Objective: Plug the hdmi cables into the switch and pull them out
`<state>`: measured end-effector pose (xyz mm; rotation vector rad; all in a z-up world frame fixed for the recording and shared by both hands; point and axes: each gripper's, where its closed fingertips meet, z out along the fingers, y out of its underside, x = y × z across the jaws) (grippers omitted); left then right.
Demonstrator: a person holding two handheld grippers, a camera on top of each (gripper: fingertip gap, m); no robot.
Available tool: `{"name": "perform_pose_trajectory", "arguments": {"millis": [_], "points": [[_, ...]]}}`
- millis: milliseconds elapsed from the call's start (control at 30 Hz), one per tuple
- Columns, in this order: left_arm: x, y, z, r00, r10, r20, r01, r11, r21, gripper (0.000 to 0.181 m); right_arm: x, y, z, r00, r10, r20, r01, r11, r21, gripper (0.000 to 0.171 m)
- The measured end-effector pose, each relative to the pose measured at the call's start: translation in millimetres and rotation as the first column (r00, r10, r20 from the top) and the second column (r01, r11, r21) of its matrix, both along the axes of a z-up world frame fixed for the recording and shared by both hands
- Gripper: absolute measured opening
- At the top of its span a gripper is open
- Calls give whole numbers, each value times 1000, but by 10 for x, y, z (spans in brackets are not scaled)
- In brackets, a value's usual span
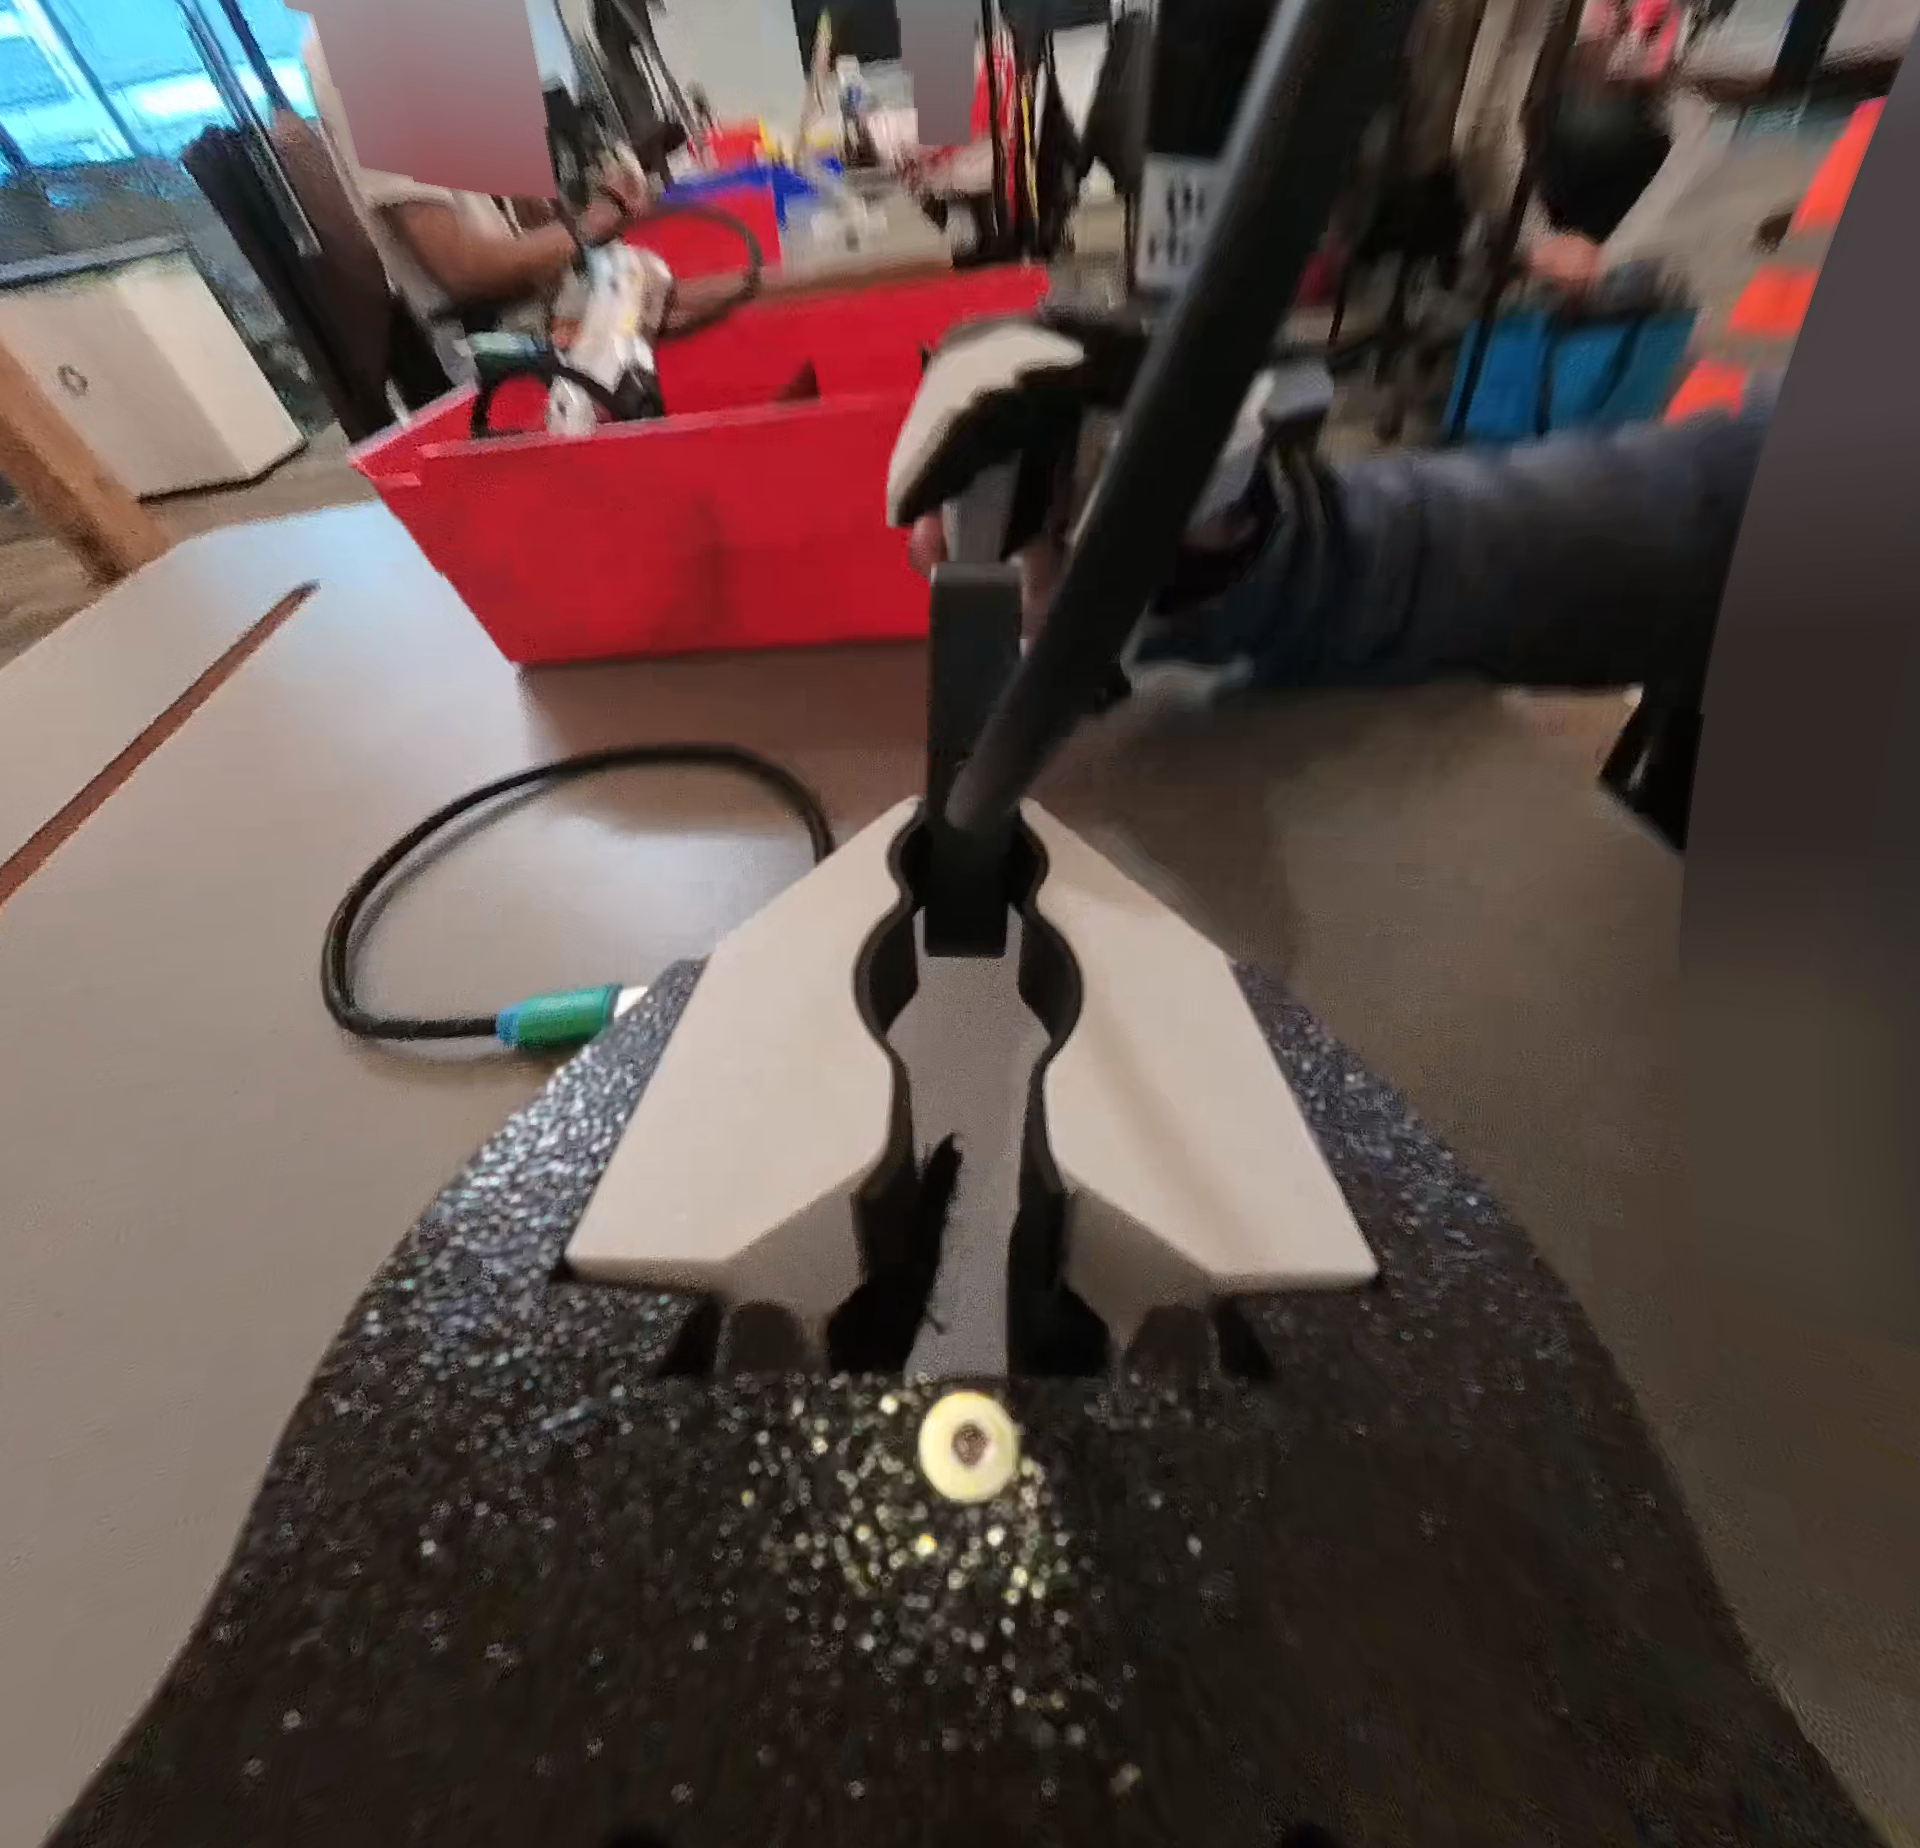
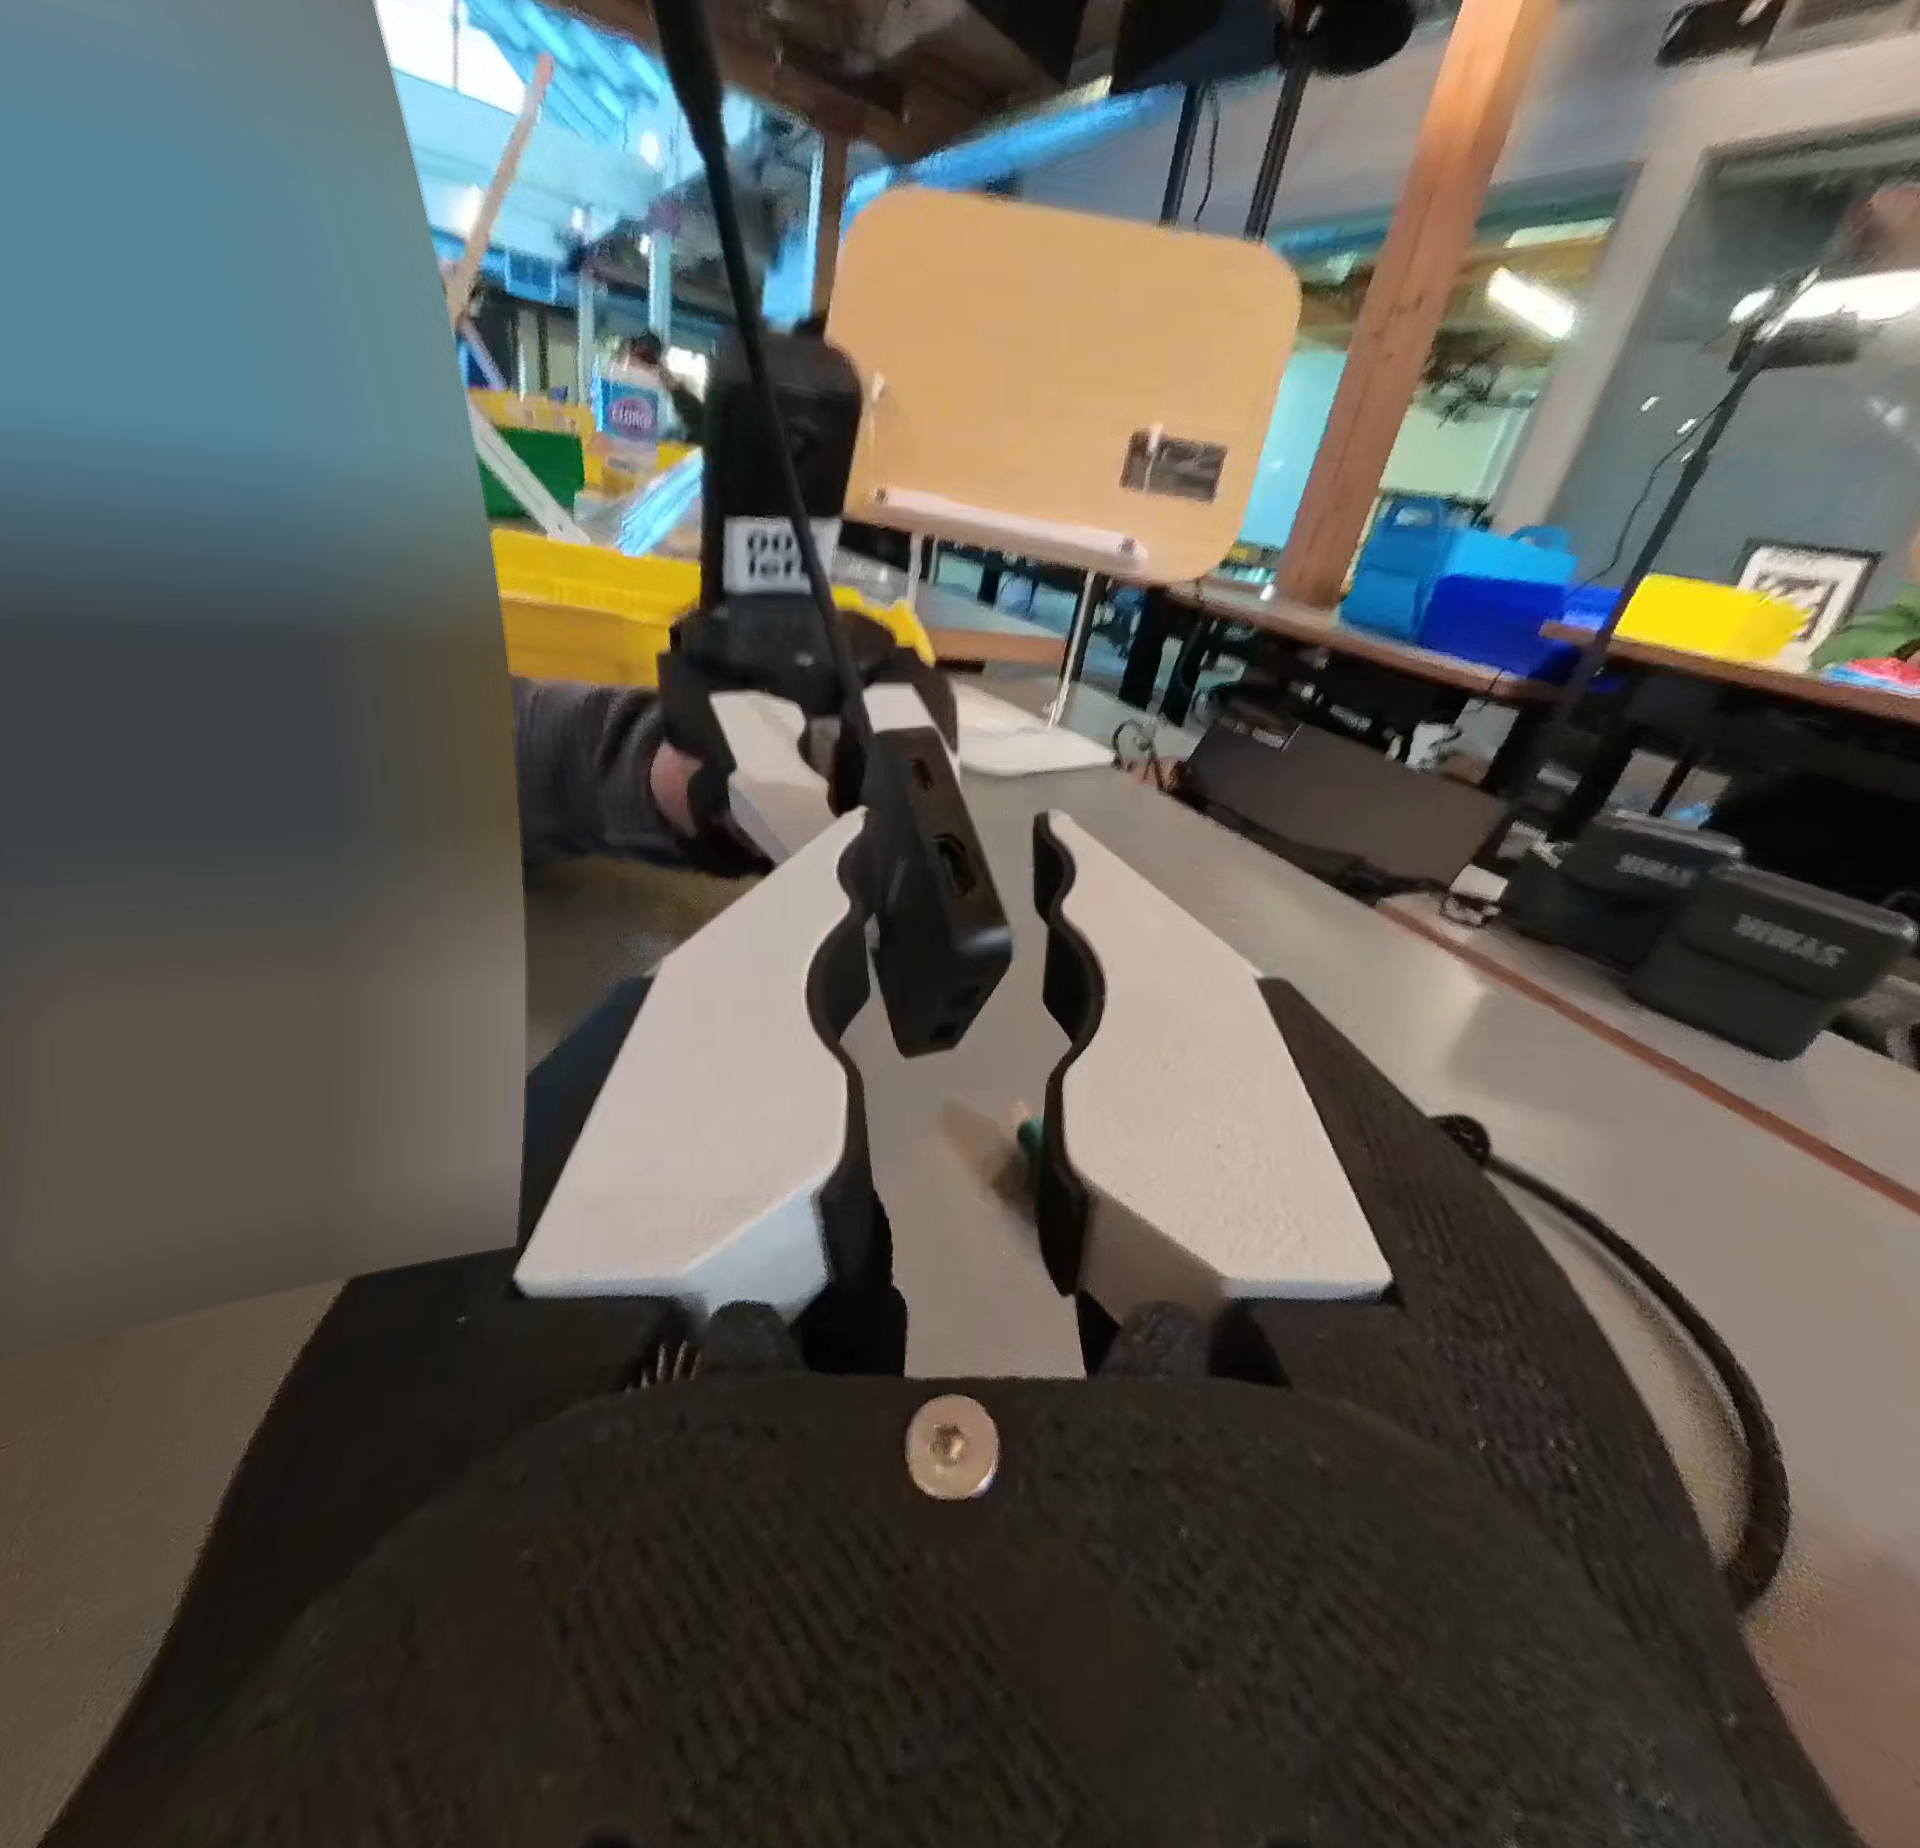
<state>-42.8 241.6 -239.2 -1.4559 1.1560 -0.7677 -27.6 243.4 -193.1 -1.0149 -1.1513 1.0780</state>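
My left gripper (image 1: 971, 822) is shut on one end of the black HDMI switch (image 1: 971, 655), held above the table. A black cable (image 1: 1122, 510) rises up and to the right from the switch at my fingertips. In the right wrist view the switch (image 2: 940, 925) hangs tilted between the fingers of my right gripper (image 2: 956, 827), which is open. There is a gap on the switch's right side. The left gripper (image 2: 842, 759) holds the switch's far end. A second black cable with a green plug (image 1: 561, 1014) lies looped on the table (image 1: 208, 1175).
A red bin (image 1: 675, 531) stands behind the cable loop. A person's dark sleeve (image 1: 1507, 572) reaches in from the right. Black cases (image 2: 1714, 925) sit at the table's right side. Yellow bins (image 2: 582, 593) and a wooden board on a stand (image 2: 1060, 375) are beyond. Left tips to right tips: about 5 cm.
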Motion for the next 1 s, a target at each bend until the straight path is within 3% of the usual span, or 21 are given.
{"name": "perform_pose_trajectory", "arguments": {"millis": [33,167,233,333,633,900,1000], "points": [[-16,-11,-61,999,-5,-48,5,1000,3,11,-6,1,-75,999,9,47,-9,1000,0,29],[-89,-26,-237,979,-2,-204,5,1000,13,11,-68,-54,-365,977,7,213,-23,997,75,31],[-110,-44,-301,963,-3,-270,11,1000,28,11,-116,-94,-463,964,5,266,-35,994,108,24],[-94,-72,-311,958,-10,-287,28,998,58,11,-147,-105,-580,946,-12,324,-38,988,148,20],[-34,-38,-202,996,-16,-87,19,999,44,23,-133,-129,-457,967,61,247,-71,997,34,11],[104,-171,-311,986,-99,-132,105,994,43,11,-182,-261,-475,962,127,243,-135,991,18,12],[28,-31,-259,992,-3,-126,17,994,105,11,-185,-161,-408,980,34,198,-51,995,81,16]]}}
